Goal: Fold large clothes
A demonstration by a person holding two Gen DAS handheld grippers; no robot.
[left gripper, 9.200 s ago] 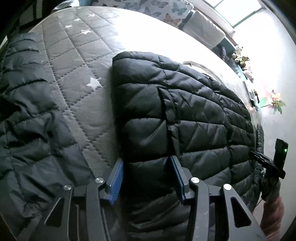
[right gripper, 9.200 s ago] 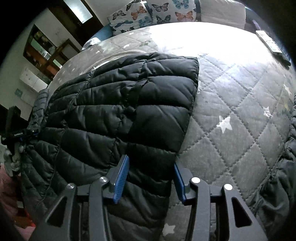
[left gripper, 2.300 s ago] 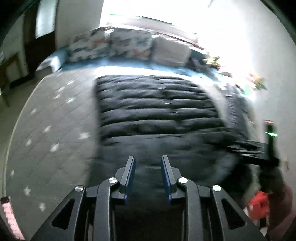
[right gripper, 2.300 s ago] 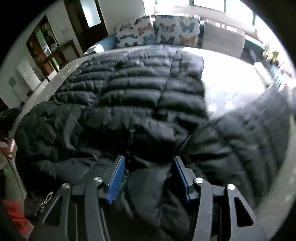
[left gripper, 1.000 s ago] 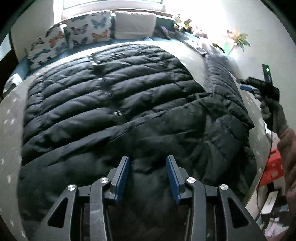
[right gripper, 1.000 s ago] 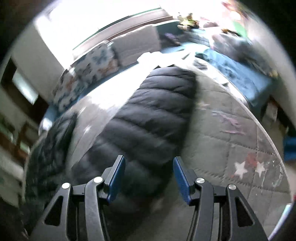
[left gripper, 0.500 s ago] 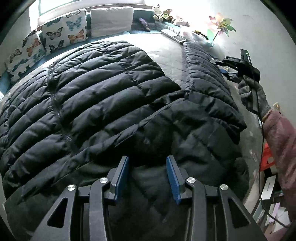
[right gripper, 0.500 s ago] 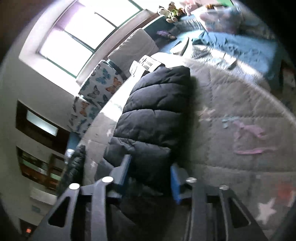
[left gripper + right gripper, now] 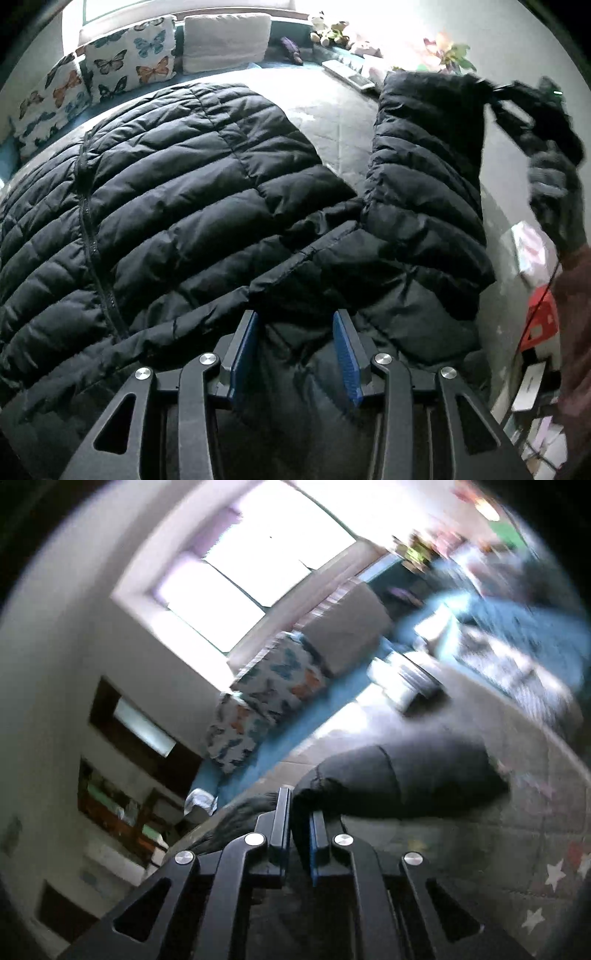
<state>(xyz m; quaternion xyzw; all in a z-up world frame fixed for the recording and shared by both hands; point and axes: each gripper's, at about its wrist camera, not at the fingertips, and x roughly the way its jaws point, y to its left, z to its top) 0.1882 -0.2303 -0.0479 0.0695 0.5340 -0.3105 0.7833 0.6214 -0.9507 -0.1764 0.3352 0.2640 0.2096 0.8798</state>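
A large black puffer jacket (image 9: 177,206) lies spread front up on the grey quilted bed (image 9: 325,110), its zip running down the left. My left gripper (image 9: 295,332) is open just above the jacket's near shoulder area, holding nothing. My right gripper (image 9: 298,812) is shut on the cuff of the jacket's right sleeve (image 9: 399,782). In the left wrist view that sleeve (image 9: 428,147) hangs lifted off the bed at the right, with the right gripper (image 9: 517,107) at its top end in a gloved hand.
Butterfly pillows (image 9: 122,70) and a grey cushion (image 9: 225,40) line the far side under a bright window (image 9: 258,565). A remote (image 9: 347,75) lies at the bed's far right. Boxes and clutter (image 9: 535,325) sit on the floor at the right.
My right gripper has closed on the sleeve cuff and lifted it up off the bed. The left gripper has stayed open over the jacket, moving slightly closer.
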